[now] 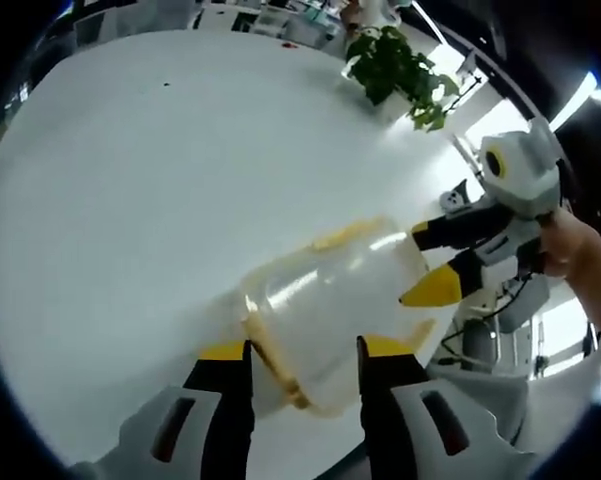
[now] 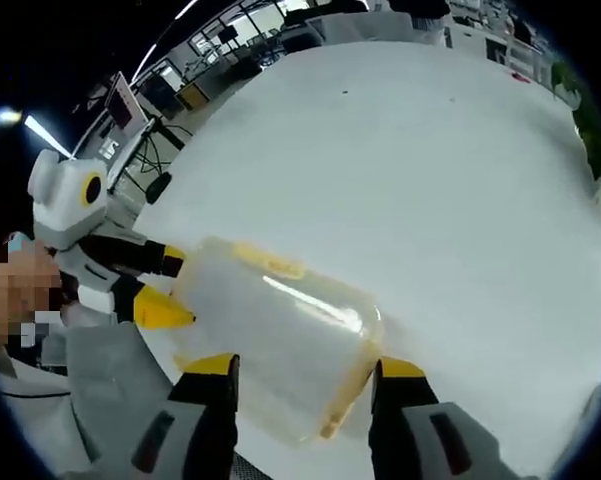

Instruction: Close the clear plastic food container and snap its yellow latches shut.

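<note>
Container [image 1: 330, 315] of clear plastic, with yellow latches [image 1: 348, 235] along its rim, lies near one edge of the white worktop [image 1: 160, 200], between the two grippers. In the left gripper view, the left gripper [image 1: 302, 365] rises from below with its yellow-tipped jaws spread to either side of the container's near end; whether the jaws touch the plastic cannot be told. The right gripper [image 1: 435, 265] enters this view from the right, held by a person's hand [image 1: 580, 250], its two yellow-tipped jaws apart, the lower tip just beside the container's side wall. A potted green plant [image 1: 395, 65] stands at the far edge of the worktop.

In the right gripper view, the container [image 2: 280, 335] again lies on the white worktop [image 2: 430, 150], a yellow latch [image 2: 270, 262] visible on its upper side and another [image 2: 345, 400] near its lower end. The right gripper [image 2: 305, 375] has its jaws spread around the near end of the container, contact uncertain. The left gripper [image 2: 170, 290] comes in from the left, jaws apart, the lower yellow tip touching or just beside the container's wall. Desks and monitors [image 2: 120, 100] stand beyond the worktop's far edge.
</note>
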A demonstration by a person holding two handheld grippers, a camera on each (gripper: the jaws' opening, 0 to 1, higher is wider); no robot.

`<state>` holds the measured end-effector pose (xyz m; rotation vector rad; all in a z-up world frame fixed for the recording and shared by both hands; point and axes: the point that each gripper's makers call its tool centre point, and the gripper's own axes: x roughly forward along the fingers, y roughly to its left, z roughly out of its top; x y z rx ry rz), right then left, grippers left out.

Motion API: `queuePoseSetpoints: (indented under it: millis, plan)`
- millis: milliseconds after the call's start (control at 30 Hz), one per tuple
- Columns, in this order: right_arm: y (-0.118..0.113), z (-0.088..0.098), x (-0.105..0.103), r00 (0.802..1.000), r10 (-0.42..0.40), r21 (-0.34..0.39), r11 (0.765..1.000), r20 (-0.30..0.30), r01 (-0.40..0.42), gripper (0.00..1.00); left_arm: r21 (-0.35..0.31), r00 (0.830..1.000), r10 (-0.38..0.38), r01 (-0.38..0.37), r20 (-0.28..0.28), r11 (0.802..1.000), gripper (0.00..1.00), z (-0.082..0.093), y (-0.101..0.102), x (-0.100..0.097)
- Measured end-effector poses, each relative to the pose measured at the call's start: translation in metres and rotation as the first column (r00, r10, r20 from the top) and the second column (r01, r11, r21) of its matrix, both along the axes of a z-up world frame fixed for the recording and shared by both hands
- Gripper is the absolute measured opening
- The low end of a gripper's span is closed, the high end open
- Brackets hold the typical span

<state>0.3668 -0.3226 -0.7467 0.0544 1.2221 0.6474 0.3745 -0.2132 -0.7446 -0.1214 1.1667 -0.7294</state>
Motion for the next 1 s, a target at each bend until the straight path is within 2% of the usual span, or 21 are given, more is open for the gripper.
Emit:
queuePoseSetpoints:
  millis: [167,333,467,667,767,933,1000]
  plan:
    - [0.000,0.001,0.000,0.999,0.030,-0.016,0.999,0.028,-0.030,0.53,0.021,0.997,-0.041,0.039,0.058,0.999,0.40,0.003,-0.001,0.002]
    - [-0.001,0.004,0.001,0.996,0.069,-0.042,0.997,0.055,-0.067,0.53,0.030,0.996,-0.058,0.056,0.071,0.998,0.40,0.004,0.000,0.000]
    - [0.001,0.010,0.004,0.996,0.061,0.001,0.998,0.065,-0.062,0.55,0.040,0.994,-0.082,0.079,0.078,0.996,0.40,0.004,0.002,-0.004]
    - [-0.002,0.022,0.009,0.992,0.074,0.003,0.997,0.101,-0.074,0.51,0.050,0.985,-0.109,0.103,0.134,0.993,0.40,0.013,0.005,0.000]
    - [-0.003,0.026,0.008,0.991,0.079,0.005,0.997,0.107,-0.080,0.51,0.082,0.969,-0.160,0.147,0.188,0.986,0.40,0.018,0.006,0.003]
    - [-0.002,0.034,0.012,0.979,0.125,-0.016,0.992,0.162,-0.124,0.47,0.113,0.945,-0.229,0.207,0.235,0.972,0.41,0.024,0.006,0.001]
    - [-0.001,0.035,0.013,0.966,0.175,-0.032,0.985,0.192,-0.172,0.44,0.096,0.947,-0.226,0.209,0.230,0.973,0.41,0.025,0.006,0.000]
